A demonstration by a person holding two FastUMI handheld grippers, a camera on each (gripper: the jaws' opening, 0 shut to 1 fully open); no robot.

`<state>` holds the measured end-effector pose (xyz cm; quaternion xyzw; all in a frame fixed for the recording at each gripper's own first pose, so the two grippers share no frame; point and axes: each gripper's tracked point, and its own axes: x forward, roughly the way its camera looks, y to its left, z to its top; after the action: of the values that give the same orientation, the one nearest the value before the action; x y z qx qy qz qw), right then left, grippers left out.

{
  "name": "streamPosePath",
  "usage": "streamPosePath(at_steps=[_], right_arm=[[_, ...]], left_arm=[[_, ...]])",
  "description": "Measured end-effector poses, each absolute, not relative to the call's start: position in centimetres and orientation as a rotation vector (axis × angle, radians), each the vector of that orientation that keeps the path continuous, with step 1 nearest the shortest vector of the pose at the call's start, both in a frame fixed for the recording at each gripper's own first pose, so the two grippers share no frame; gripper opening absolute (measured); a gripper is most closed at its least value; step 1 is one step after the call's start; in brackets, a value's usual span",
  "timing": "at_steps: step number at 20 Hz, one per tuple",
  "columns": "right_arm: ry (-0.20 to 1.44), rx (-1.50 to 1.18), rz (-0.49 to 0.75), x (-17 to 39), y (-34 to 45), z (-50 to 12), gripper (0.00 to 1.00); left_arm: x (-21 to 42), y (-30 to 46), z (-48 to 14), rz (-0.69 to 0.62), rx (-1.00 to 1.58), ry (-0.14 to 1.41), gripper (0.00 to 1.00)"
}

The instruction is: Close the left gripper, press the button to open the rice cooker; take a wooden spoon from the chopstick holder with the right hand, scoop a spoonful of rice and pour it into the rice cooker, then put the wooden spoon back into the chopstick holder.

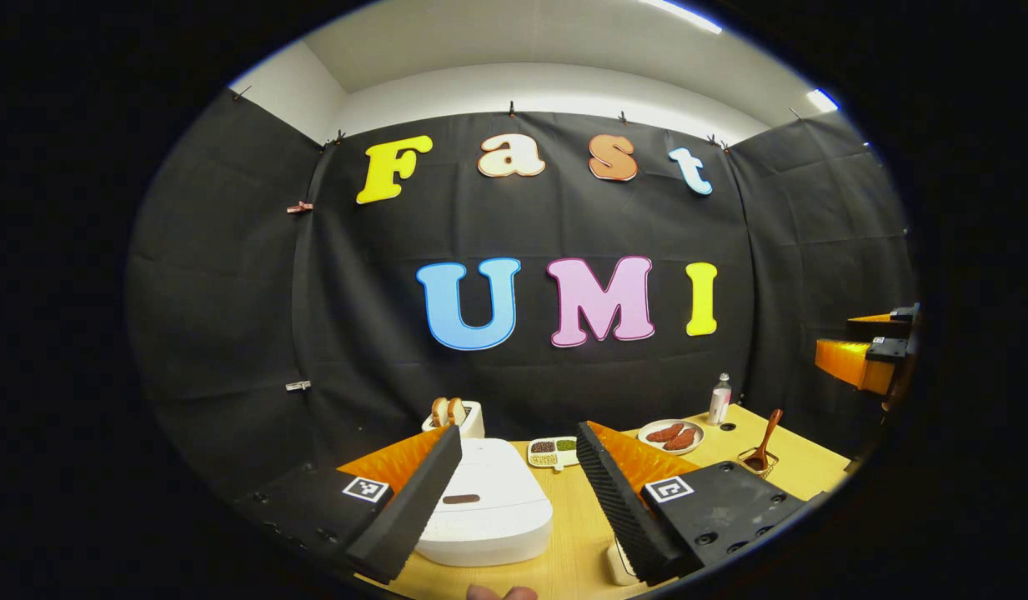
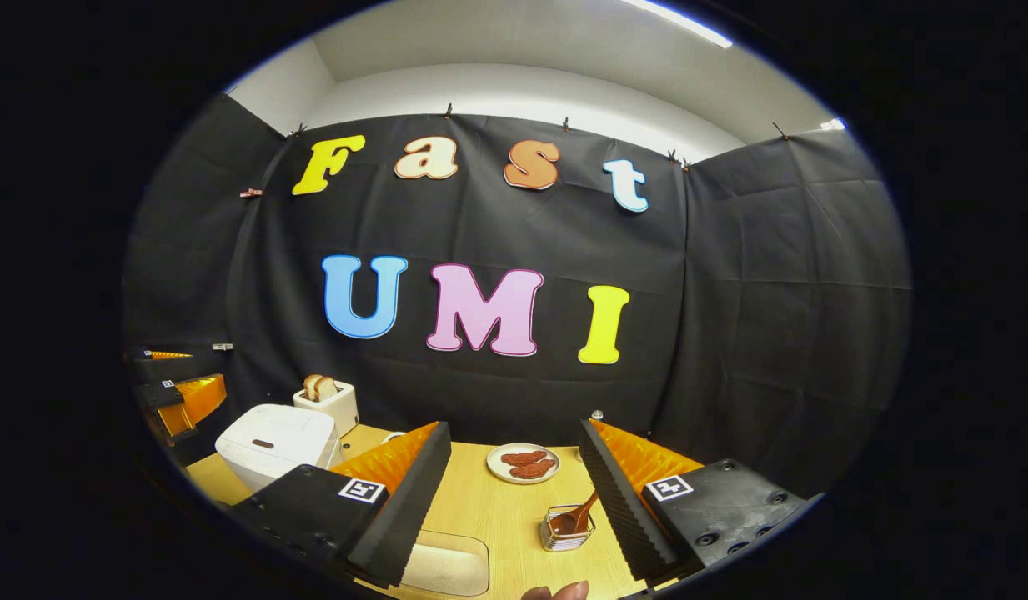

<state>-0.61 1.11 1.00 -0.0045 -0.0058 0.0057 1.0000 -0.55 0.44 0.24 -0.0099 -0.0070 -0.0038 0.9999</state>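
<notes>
The white rice cooker sits low in the left gripper view with its lid down and a dark oval button on top. My left gripper hovers open above it, its fingers to either side of the cooker. The wooden spoon stands in the wire chopstick holder at the right. In the right gripper view the spoon and holder lie just left of my right finger. My right gripper is open and holds nothing. A shallow pale dish lies below it.
A toaster with bread stands behind the cooker. A divided dish of grains, a plate of sausages and a small bottle sit farther back on the wooden table. The right gripper shows far right.
</notes>
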Motion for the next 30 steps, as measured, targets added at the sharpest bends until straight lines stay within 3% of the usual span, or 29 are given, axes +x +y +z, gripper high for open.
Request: streamPosePath(at_steps=[8,14,19,30], right_arm=[[-0.017,-0.027,0.016,-0.1,1.7,1.0,0.97],[-0.036,-0.056,0.016,0.1,1.8,1.5,0.97],[-0.041,-0.054,0.008,-0.5,1.4,1.6,0.97],[0.022,-0.067,-0.029,-1.5,-1.6,-0.5,0.97]], left_arm=[[-0.1,0.9,0.4,-0.017,-0.044,-0.024,0.95],[0.2,1.3,0.0,-0.085,-0.067,-0.020,0.07],[2.8,4.1,-2.9,-0.068,-0.080,0.066,0.06],[10.3,7.9,-14.8,-0.148,-0.181,0.432,0.06]])
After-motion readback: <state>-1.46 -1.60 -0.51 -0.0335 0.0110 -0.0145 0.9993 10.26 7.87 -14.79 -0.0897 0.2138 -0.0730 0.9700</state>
